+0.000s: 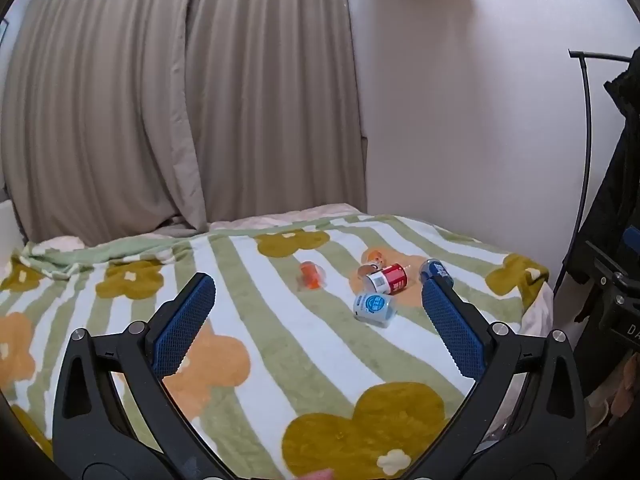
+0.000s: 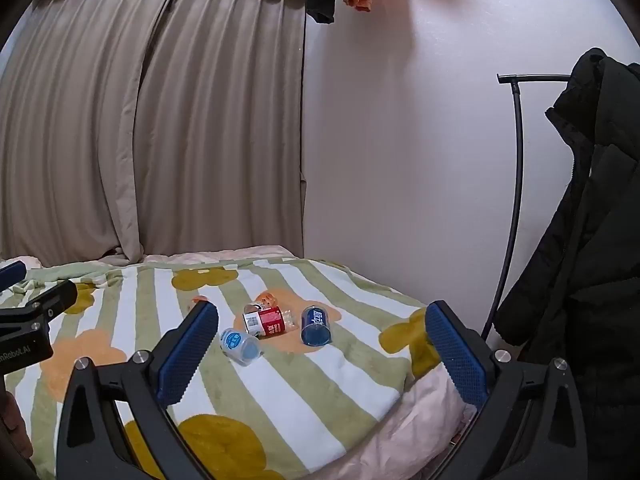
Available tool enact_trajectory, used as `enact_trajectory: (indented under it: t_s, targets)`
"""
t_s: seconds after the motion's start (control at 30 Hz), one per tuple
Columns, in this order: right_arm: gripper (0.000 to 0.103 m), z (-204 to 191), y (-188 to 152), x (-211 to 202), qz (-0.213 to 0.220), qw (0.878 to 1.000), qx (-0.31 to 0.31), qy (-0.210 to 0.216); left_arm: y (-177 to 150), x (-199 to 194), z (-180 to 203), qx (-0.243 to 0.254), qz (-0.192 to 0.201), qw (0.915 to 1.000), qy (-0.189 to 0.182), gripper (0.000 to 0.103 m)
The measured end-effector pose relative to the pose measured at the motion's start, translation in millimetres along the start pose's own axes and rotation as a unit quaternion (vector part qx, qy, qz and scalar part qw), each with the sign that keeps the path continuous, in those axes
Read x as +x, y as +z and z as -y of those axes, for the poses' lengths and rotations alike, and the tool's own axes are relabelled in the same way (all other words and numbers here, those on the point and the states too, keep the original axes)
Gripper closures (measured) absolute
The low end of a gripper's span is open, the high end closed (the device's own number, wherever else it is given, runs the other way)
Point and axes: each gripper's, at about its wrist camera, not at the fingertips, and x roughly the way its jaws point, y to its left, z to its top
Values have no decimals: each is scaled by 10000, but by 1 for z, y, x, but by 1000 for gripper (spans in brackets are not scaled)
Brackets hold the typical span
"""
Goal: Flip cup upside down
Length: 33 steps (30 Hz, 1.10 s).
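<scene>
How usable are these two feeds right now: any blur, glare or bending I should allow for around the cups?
Left wrist view: strong fisheye bending at the edges, soft even light, no glare; the cups are small and slightly soft, and the left gripper is sharp. Right wrist view: same barrel distortion, with dark corners; the blanket is evenly lit, and the right gripper is crisp.

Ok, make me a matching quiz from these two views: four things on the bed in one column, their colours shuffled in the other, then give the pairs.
Column one:
1. cup nearest the cameras
2. cup with the barcode label
3. cup furthest right
4. small cup lying apart to the left

Column two:
A. dark blue
B. orange
C. light blue and clear
D. red and white

Pairs: 1-C, 2-D, 3-A, 4-B.

All lie on the striped flower blanket, ahead of both open tools, left tool and right tool.
</scene>
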Motion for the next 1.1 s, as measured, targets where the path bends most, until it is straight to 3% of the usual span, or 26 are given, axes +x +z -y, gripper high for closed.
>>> enact_trajectory:
  t_s: [0.07,0.37,1.1]
  targets:
    - [0,0,0,-1,90,9999,123,-14,5,5,6,-2,-198,9998,-102,0]
    - [0,12,0,-8,29,9998,214,-40,9,0,15,135,-56,9999,13,0]
    - [0,2,2,-8,-47,9999,111,-20,10,-13,14,121,57,9998,-158,0]
